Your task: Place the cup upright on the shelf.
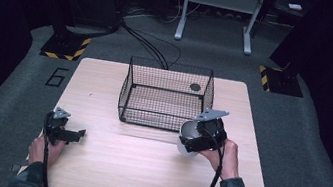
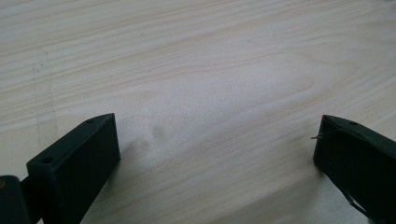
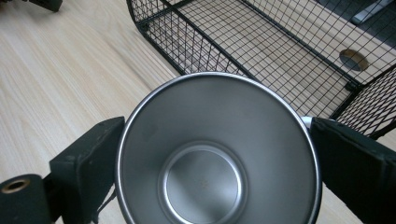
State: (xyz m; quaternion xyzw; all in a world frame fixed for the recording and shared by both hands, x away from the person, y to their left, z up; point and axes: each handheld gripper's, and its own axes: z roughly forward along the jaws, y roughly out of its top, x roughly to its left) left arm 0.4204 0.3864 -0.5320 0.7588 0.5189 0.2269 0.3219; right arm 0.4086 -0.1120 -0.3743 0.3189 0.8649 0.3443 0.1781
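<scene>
A black wire-mesh basket (image 1: 166, 96) with thin square grid walls stands mid-table, just beyond the right gripper (image 1: 201, 135). Its near wall (image 3: 187, 44) rises directly ahead of the round, smooth, brushed-steel cup (image 3: 217, 154), which the right gripper clamps by the rim between both jaws. The left gripper (image 1: 63, 130) rests spread wide over the pale wood-grain table (image 2: 196, 70), holding nothing.

A pale wood-grain counter (image 1: 107, 165) stands on grey carpet (image 1: 16, 100), with a "6" (image 1: 57, 76) marked on the floor at its far left corner. Yellow-and-black striped bases (image 1: 66, 47) flank it, cables (image 1: 149, 45) trail behind, and a grey metal frame (image 1: 218, 10) rises beyond.
</scene>
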